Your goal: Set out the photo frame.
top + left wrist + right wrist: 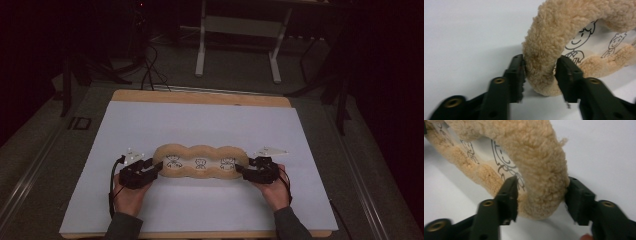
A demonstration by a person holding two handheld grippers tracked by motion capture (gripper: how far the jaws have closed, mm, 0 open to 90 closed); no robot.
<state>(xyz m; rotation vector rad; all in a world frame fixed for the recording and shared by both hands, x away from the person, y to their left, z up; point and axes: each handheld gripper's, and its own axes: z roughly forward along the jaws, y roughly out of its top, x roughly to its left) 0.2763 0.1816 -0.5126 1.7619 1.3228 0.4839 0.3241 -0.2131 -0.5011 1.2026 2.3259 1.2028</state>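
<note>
A tan fleece cushion (200, 162) with three rounded lobes and cartoon figures printed on its white inner panels lies flat on the white sheet (200, 120). My left gripper (155, 167) is at its left end and my right gripper (241, 170) at its right end. In the left gripper view the fluffy rim (541, 62) stands between the jaws of the left gripper (540, 72), looking full and unsqueezed. In the right gripper view the rim (544, 177) likewise sits between the spread jaws of the right gripper (541, 192).
The white sheet covers a wooden board (200, 97) on a grey table. Behind the table stand the legs of a white frame (275, 60), with dark cables (150, 70) on the floor. Bare sheet lies in front of and behind the cushion.
</note>
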